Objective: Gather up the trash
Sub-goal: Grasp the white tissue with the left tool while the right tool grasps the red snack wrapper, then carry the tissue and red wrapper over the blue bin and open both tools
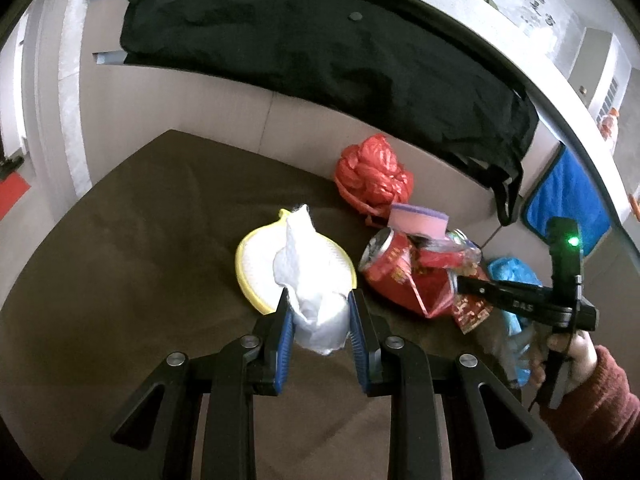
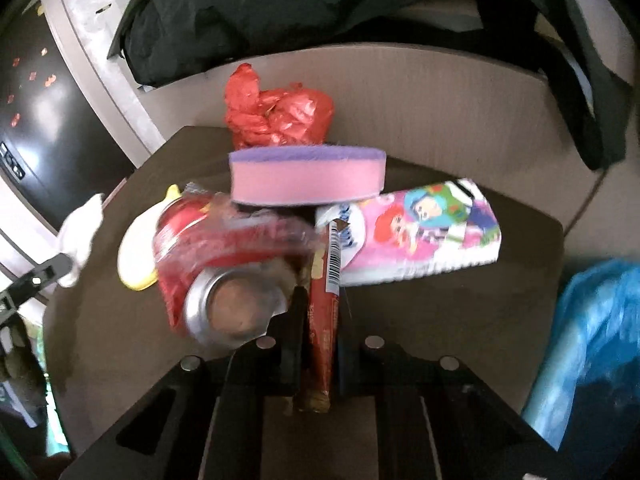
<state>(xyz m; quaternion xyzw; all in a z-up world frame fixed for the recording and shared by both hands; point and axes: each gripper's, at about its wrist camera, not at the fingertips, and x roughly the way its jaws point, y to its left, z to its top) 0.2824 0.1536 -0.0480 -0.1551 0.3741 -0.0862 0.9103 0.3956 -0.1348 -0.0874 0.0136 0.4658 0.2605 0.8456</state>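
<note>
So the left gripper (image 1: 318,312) has its blue pads closed onto a crumpled white tissue (image 1: 308,280), holding it just above the near edge of a yellow-rimmed plate (image 1: 256,256) on the brown table (image 1: 120,260). The right gripper (image 2: 318,320) has its jaws pinched narrow on a red wrapper (image 2: 320,336), and that wrapper looks tangled up with a crushed red can (image 2: 216,280) and some clear plastic, so the whole clump seems to hang off one thin strip. I'd say the step right now is carrying both loads to the blue bag (image 2: 592,360) at the near right, which in the left view sits right by the right hand (image 1: 568,360). To do it well I'd keep the right grip tight and move slowly and level, since the can could slip out and roll. The tissue is light and squishy, so it should be easy, just don't let the loose top snag. For room: the left half of the table is open, but the far right is crowded with a pink sponge (image 2: 306,180), a cartoon-printed pack (image 2: 424,232) and a red plastic bag (image 2: 280,116) against the back wall. The table edge runs close on the right by the blue bag, so swing near and right, not over the pile.
</note>
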